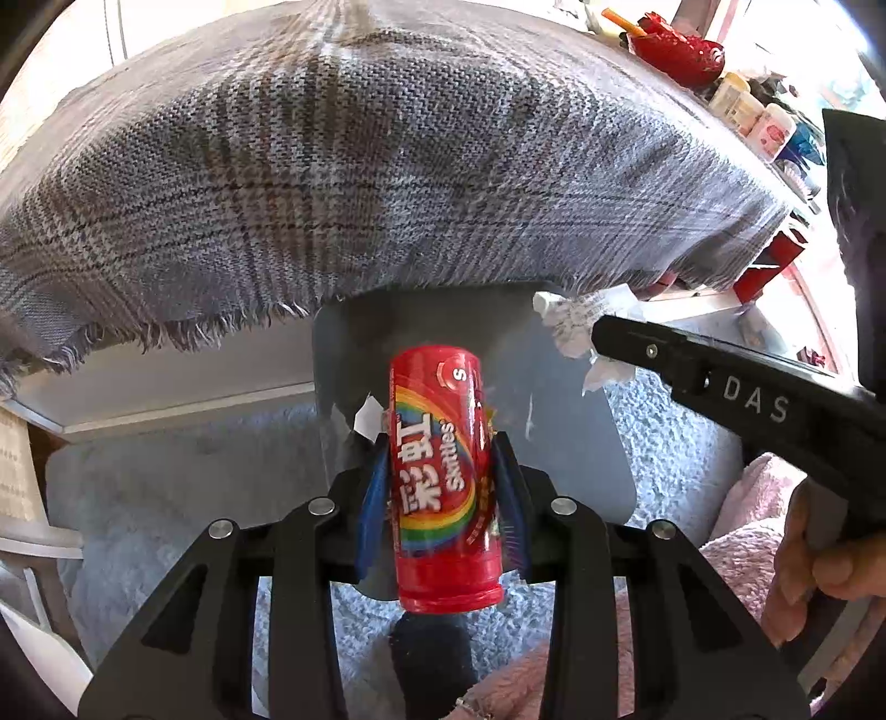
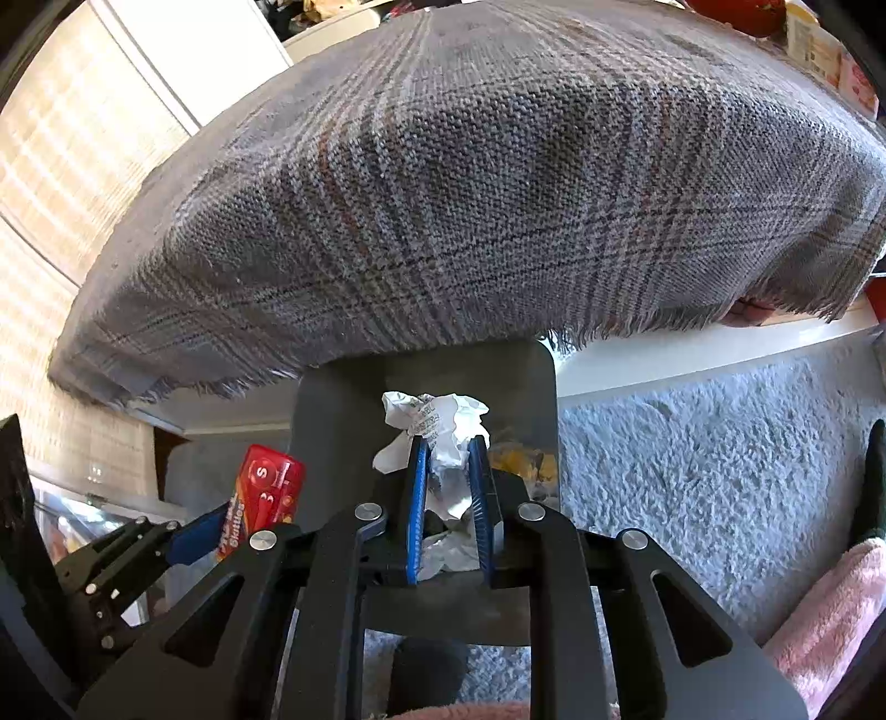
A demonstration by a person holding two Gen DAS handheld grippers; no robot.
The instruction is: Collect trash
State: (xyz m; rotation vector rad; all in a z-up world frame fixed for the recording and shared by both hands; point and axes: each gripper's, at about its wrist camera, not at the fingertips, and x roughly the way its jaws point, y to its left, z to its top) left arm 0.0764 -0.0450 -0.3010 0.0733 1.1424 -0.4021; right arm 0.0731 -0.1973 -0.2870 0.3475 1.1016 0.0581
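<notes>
My left gripper [image 1: 437,437] is shut on a red Skittles tube [image 1: 443,476], held upright over a grey bin [image 1: 581,443]. The tube also shows in the right wrist view [image 2: 266,493], at the lower left, with the left gripper [image 2: 183,540] around it. My right gripper [image 2: 449,443] is shut on a crumpled white paper [image 2: 443,426] above the same grey bin [image 2: 531,387]. In the left wrist view the right gripper [image 1: 595,338] comes in from the right with the paper [image 1: 576,327] at its tip. Some yellow and white scraps lie inside the bin.
A table with a grey plaid cloth [image 1: 387,166] overhangs the bin just behind. A pale blue shaggy rug [image 2: 692,471] covers the floor. Pink fluffy fabric [image 2: 830,626] lies at the lower right. Bottles and a red object [image 1: 681,50] stand on the table's far right.
</notes>
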